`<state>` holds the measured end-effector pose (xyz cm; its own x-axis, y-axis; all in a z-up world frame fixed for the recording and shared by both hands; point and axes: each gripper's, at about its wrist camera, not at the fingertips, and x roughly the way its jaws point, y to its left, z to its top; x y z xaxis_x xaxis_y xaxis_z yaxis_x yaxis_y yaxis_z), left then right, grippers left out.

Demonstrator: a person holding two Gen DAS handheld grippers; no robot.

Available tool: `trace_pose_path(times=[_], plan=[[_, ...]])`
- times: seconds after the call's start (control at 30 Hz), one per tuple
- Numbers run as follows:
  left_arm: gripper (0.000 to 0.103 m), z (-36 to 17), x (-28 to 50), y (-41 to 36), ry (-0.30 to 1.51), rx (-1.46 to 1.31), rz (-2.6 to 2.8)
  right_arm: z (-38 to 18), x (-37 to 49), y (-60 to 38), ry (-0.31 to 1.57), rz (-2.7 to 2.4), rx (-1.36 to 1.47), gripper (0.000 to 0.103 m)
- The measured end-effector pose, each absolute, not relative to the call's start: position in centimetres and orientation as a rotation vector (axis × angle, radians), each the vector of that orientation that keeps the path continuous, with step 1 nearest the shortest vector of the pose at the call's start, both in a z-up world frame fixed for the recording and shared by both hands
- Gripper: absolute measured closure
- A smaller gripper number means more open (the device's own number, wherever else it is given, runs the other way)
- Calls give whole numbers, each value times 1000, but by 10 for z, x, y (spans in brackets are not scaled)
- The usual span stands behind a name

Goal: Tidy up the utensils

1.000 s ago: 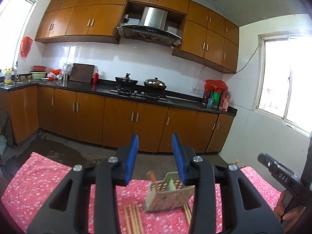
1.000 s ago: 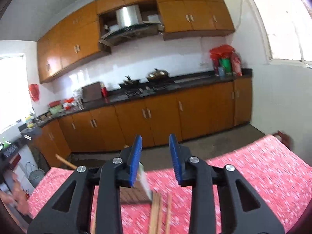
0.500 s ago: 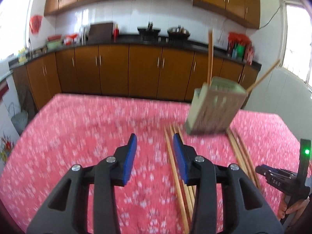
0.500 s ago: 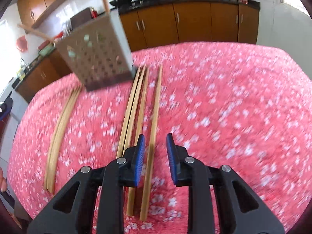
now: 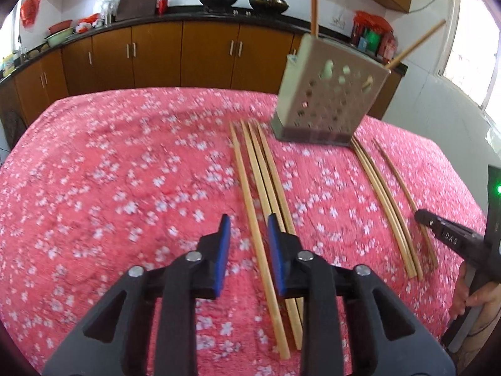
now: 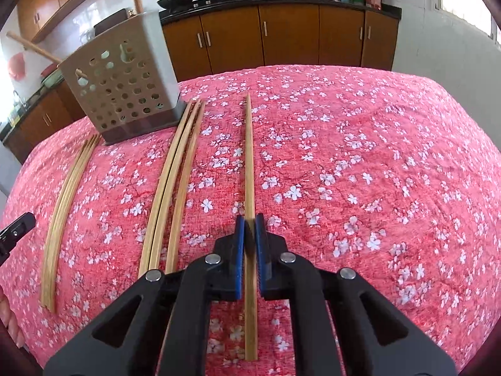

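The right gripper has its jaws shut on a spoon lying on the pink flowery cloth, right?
Not a spoon. The right wrist view shows the right gripper with its jaws shut on a single wooden chopstick, which lies on the pink flowery cloth.

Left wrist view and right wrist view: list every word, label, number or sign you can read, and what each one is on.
"DAS": pale letters on the black body of the right gripper, seen at the right edge of the left wrist view.
Bright packages on the dark kitchen counter: print too blurred to read.
Grey perforated utensil holder, wooden chopsticks, pink floral tablecloth: no text.
Green indicator light: no characters.
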<state>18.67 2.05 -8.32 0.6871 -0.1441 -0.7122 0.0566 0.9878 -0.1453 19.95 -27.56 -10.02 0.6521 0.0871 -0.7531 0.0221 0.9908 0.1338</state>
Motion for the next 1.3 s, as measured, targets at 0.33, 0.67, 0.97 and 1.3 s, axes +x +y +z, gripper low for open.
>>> trace_pose_path(times=[0.33, 0.67, 0.97, 1.3], plan=[[89, -104, 190, 7, 875, -79, -119, -102, 200, -275, 856, 40, 134, 95], [95, -104, 207, 17, 885, -35, -58, -102, 200, -270, 855, 54, 98, 95], [92, -104, 224, 66, 876, -115, 22, -106, 212, -286, 847, -4, 117, 95], [92, -104, 225, 59, 877, -98, 31, -107, 212, -287, 847, -1, 125, 94]])
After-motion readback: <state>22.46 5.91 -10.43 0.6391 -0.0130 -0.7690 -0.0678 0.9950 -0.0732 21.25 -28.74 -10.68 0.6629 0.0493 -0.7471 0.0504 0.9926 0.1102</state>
